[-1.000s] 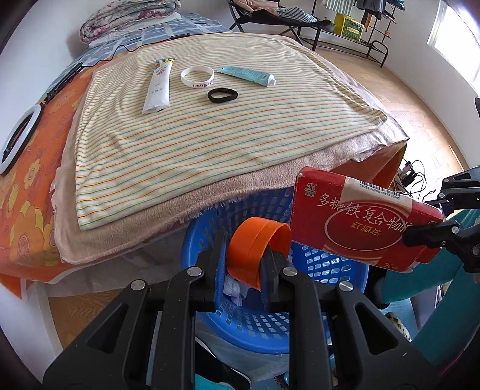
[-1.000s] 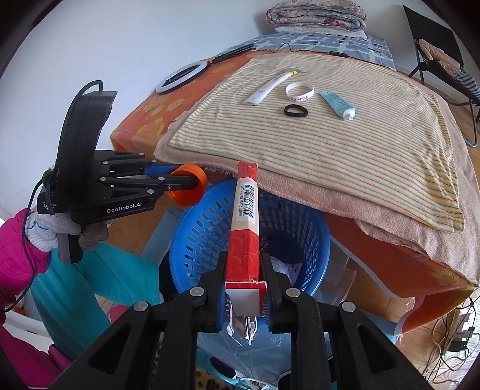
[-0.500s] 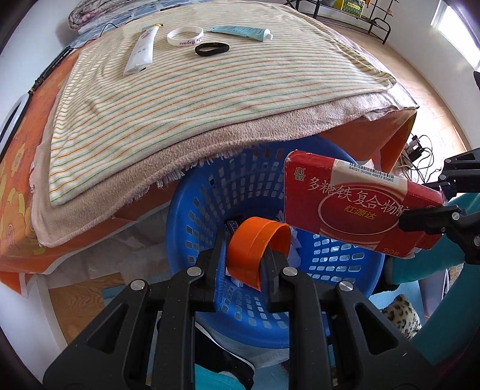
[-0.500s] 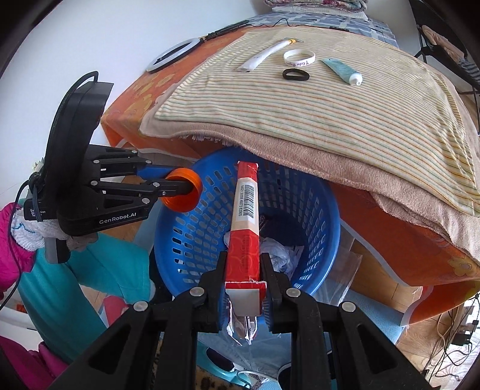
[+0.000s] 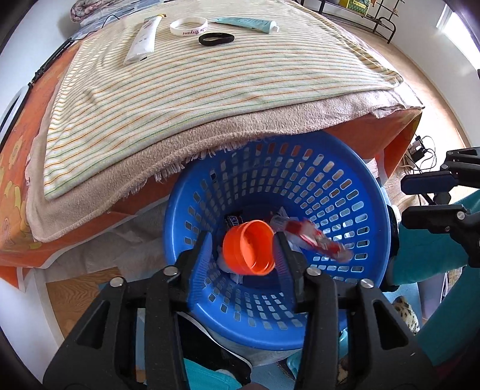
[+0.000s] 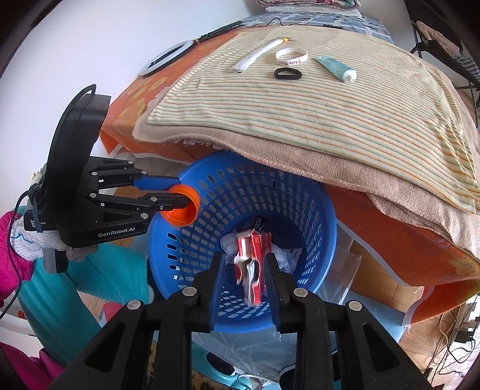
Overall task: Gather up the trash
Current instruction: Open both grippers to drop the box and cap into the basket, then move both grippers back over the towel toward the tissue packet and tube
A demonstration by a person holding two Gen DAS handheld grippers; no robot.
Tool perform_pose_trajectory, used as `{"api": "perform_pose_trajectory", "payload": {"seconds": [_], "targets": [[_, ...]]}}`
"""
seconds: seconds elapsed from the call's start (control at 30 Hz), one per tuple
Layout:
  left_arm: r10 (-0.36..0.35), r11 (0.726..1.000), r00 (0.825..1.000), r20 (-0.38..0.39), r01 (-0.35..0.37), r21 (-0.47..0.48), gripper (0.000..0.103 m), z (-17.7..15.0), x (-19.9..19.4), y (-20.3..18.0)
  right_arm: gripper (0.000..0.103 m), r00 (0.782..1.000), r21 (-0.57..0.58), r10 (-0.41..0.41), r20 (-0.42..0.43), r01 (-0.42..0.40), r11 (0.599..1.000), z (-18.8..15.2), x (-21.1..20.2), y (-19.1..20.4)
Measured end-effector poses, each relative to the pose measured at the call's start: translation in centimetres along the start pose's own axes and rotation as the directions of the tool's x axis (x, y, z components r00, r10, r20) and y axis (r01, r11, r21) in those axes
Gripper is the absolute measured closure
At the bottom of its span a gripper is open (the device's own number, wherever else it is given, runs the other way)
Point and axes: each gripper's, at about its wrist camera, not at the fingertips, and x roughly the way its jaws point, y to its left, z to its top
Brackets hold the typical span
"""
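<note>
Two pieces going into the blue basket [image 5: 369, 192] now; left gripper [image 5: 244, 249] jaws opening around orange cap [image 5: 250, 250], right gripper [image 6: 244, 270] jaws opening, red box [image 6: 253, 264] dropping above basket; two tubes and two bands remain on the bed beyond the basket.

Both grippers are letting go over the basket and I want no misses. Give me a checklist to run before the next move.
1. Left gripper above blue basket: ok.
2. Left jaws opening; orange cap clear of the pads: cannot tell.
3. Right gripper above the basket: ok.
4. Right jaws opening; red box blurred between them, apparently falling: ok.
5. Room in the basket for both: ok, some trash only at the bottom.
6. Items left on the striped towel: not ok, white tube, wristband, black band, teal tube remain.
</note>
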Motion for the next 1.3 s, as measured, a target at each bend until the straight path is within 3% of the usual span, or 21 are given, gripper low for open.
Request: {"api": "perform_pose_trajectory", "payload": {"seconds": [0.13, 0.47, 0.63, 0.9, 1.07, 1.2, 1.3], "targets": [[0.004, 1.000, 1.000, 0.009, -0.004, -0.012, 0.055, 0.1, -0.1, 0.3, 0.051, 0.999, -0.013, -0.034, 0.008, 0.034, 0.999, 0.0, -0.1, 0.2], [0.005, 0.999, 1.000, 0.011, -0.005, -0.047, 0.055, 0.2, -0.2, 1.2, 0.034, 0.996, -0.028, -0.084, 0.035, 0.085, 0.996, 0.2, -0.5, 0.2], [0.011, 0.998, 1.000, 0.025, -0.010, -0.058, 0.047, 0.3, -0.6, 1.4, 0.024, 0.993, -0.034, -0.109, 0.052, 0.110, 0.993, 0.3, -0.9, 0.3], [0.012, 0.996, 0.999, 0.045, -0.008, -0.086, 0.046, 0.9, -1.3, 2.0, 0.022, 0.989, -0.024, -0.137, 0.059, 0.138, 0.990, 0.4, -1.2, 0.2], [0.017, 0.994, 0.997, 0.073, -0.009, -0.110, 0.038, 1.8, -2.1, 2.6, 0.022, 0.986, -0.021, -0.152, 0.066, 0.154, 0.988, 0.7, -1.6, 0.2], [0.017, 0.991, 0.996, 0.090, -0.005, -0.132, 0.038, 2.7, -2.9, 3.0, 0.013, 0.986, 0.001, -0.152, 0.072, 0.152, 0.988, 1.1, -2.0, 0.1], [0.013, 0.988, 0.994, 0.111, 0.004, -0.153, 0.038, 3.7, -3.8, 3.6, 0.012, 0.985, 0.008, -0.156, 0.069, 0.156, 0.988, 1.6, -2.3, 0.1]]}}
